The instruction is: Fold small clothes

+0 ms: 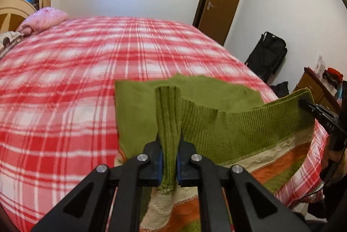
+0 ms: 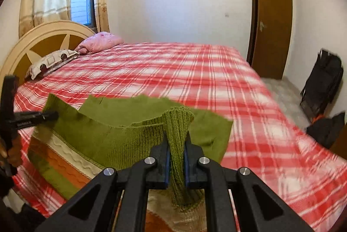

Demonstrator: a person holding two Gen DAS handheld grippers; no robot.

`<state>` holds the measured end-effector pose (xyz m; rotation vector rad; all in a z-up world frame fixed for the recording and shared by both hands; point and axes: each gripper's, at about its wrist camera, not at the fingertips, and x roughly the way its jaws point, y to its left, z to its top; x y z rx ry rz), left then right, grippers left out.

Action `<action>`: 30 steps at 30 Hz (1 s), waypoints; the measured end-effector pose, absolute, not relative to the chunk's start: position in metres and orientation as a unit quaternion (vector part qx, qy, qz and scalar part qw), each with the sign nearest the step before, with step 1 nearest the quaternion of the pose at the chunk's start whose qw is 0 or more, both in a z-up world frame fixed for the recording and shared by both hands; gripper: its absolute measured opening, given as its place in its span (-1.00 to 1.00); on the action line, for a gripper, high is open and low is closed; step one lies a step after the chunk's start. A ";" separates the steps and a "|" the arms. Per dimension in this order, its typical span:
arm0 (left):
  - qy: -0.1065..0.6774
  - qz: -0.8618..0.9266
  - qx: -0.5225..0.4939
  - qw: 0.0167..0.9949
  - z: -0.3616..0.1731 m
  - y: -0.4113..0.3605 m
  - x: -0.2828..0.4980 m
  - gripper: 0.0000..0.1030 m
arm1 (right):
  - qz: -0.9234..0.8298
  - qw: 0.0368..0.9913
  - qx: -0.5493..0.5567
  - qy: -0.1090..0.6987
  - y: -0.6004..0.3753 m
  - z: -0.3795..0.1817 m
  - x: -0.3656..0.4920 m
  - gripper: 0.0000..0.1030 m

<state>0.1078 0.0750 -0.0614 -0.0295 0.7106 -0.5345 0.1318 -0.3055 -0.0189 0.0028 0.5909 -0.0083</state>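
Green knit sweater [image 1: 216, 132] with cream and orange stripes is held up by its ribbed hem at the near edge of the plaid bed [image 1: 86, 71]; the rest is draped on the bed, a flat green panel lying just beyond the raised hem. The ribbed band is stretched between both grippers, sagging mid-span.

Risks, judged: the thin pinch of rib could be pulled out of either grip if the hem is tugged taut; an uneven lift could skew the fold line; the sagging middle could bunch when laid over; the lower part could be dragged off the bed edge.

Left gripper [image 1: 169, 158] is clenched on a bunched fold of hem, pads pressed into the knit. Right gripper [image 2: 176, 164] is likewise clamped on the hem's other corner, knit squeezed between the blue pads, jaws almost fully closed.
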 end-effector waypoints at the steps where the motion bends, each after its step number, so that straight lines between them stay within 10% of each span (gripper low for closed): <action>1: 0.341 -0.254 -0.012 0.905 -0.057 0.074 0.112 -0.82 | -0.004 0.957 -0.002 0.289 -0.306 -0.014 0.141 -0.83; 30: 0.399 -0.147 -0.071 0.902 -0.101 0.042 0.267 -0.82 | -0.086 0.943 0.016 0.320 -0.339 -0.090 0.305 -0.83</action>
